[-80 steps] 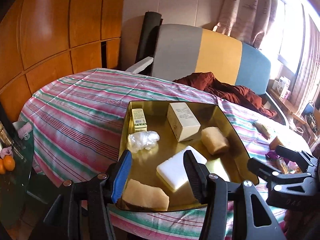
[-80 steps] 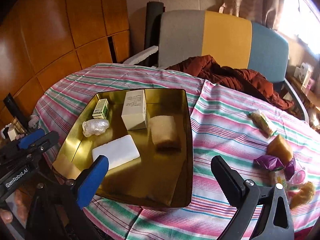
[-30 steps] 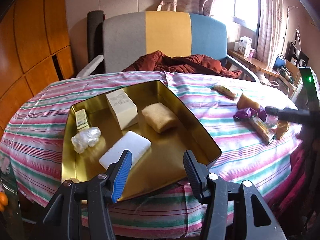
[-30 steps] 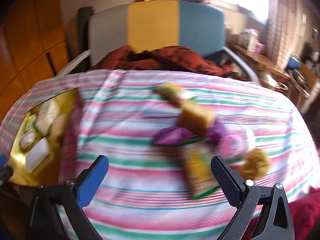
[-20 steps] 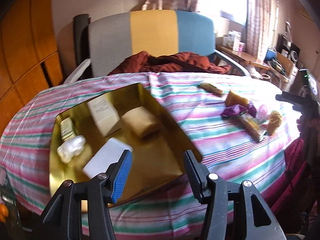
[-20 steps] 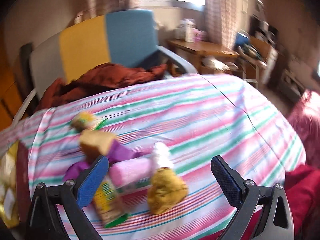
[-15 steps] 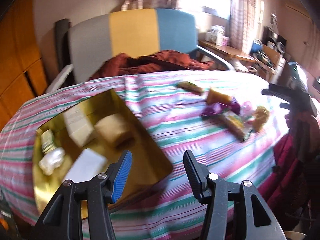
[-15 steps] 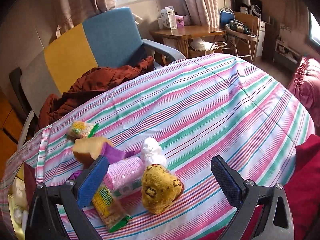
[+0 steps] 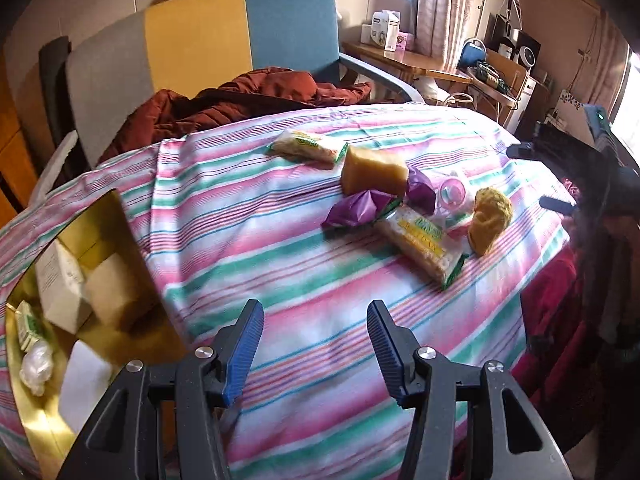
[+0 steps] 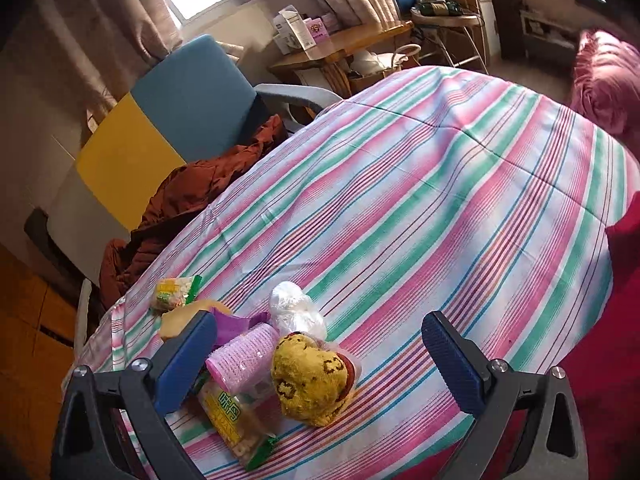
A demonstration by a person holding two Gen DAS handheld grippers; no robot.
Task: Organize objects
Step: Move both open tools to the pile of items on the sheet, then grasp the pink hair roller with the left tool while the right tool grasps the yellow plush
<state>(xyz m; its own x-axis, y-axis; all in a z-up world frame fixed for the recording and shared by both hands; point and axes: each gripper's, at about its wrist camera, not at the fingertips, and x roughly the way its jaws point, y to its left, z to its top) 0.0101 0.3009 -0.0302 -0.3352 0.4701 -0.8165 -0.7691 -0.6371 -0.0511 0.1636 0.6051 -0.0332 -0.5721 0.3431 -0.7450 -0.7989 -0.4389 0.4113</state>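
Note:
A gold tray (image 9: 120, 220) at the left of the striped tablecloth holds a white box (image 9: 60, 280), a tan sponge (image 9: 116, 292), a small green box (image 9: 30, 326), a plastic wad (image 9: 36, 366) and a white block (image 9: 84, 380). Further right lies a heap: two snack packets (image 9: 308, 146) (image 9: 420, 244), a tan block (image 9: 374, 170), a purple wrapper (image 9: 360, 208), a pink roller (image 10: 244, 350) and a yellow knitted piece (image 10: 308, 380). My left gripper (image 9: 316, 344) is open over bare cloth. My right gripper (image 10: 320, 360) is open wide, hovering over the yellow knitted piece without touching it.
A grey, yellow and blue chair (image 9: 200, 40) with a rust-red jacket (image 9: 240, 96) stands behind the table. A wooden side table (image 10: 340, 48) with boxes is by the window. The cloth (image 10: 440, 200) drops off at the near and right edges. A pink cushion (image 10: 600, 80) lies far right.
Both views have swung from the gold tray rightward to the heap of loose items. The right gripper has rolled and now hovers over the yellow knitted piece. Both stay open.

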